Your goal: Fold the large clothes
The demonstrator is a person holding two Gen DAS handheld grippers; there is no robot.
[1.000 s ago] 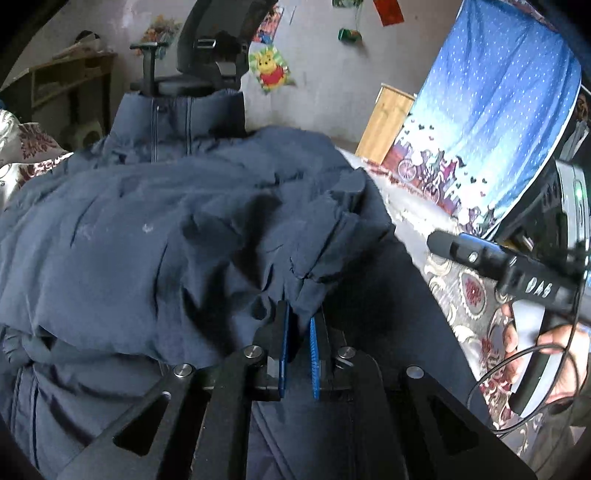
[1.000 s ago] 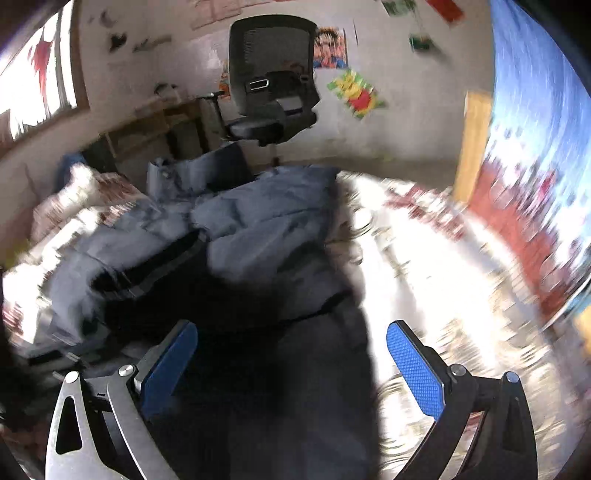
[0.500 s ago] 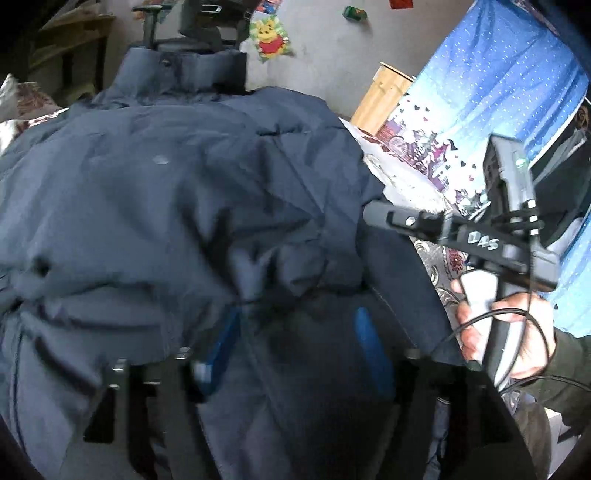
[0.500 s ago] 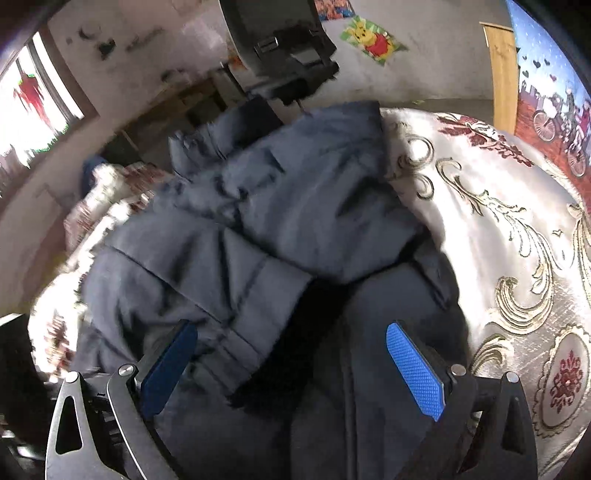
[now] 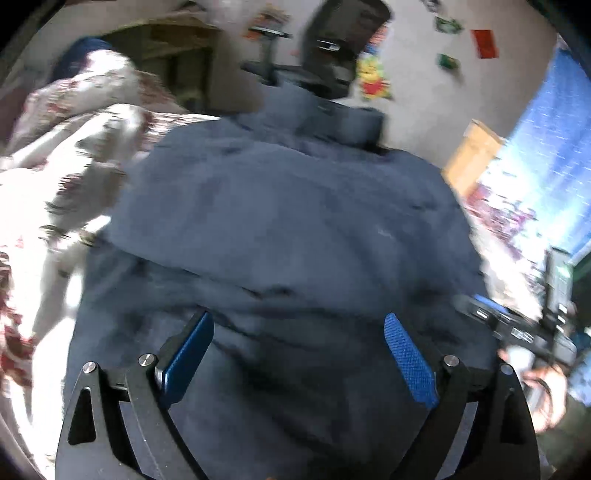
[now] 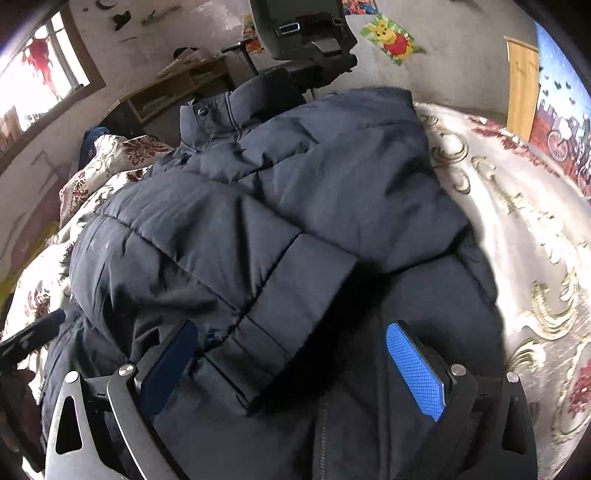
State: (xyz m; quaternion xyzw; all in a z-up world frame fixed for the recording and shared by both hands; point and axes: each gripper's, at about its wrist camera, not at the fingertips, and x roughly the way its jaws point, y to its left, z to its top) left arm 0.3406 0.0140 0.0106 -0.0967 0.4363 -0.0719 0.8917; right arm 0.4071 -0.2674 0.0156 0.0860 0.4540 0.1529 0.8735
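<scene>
A dark navy padded jacket lies on a bed, collar at the far end, both sleeves folded over its front. In the right wrist view the jacket shows a sleeve cuff lying across its middle. My left gripper hovers over the jacket's lower part; its jaws are still opening and hold nothing. My right gripper stands open just above the cuff, blue pads either side of it, not pressing. The right gripper also appears at the right edge of the left wrist view, held by a hand.
The bed has a cream cover with gold and red ornaments. A black office chair stands behind the collar, a wooden shelf to its left. A blue curtain hangs at the right. Pillows lie at the left.
My left gripper let go of the sleeve fabric, opened wide and drew back to the left. My right gripper came down closer over the jacket, staying open.
</scene>
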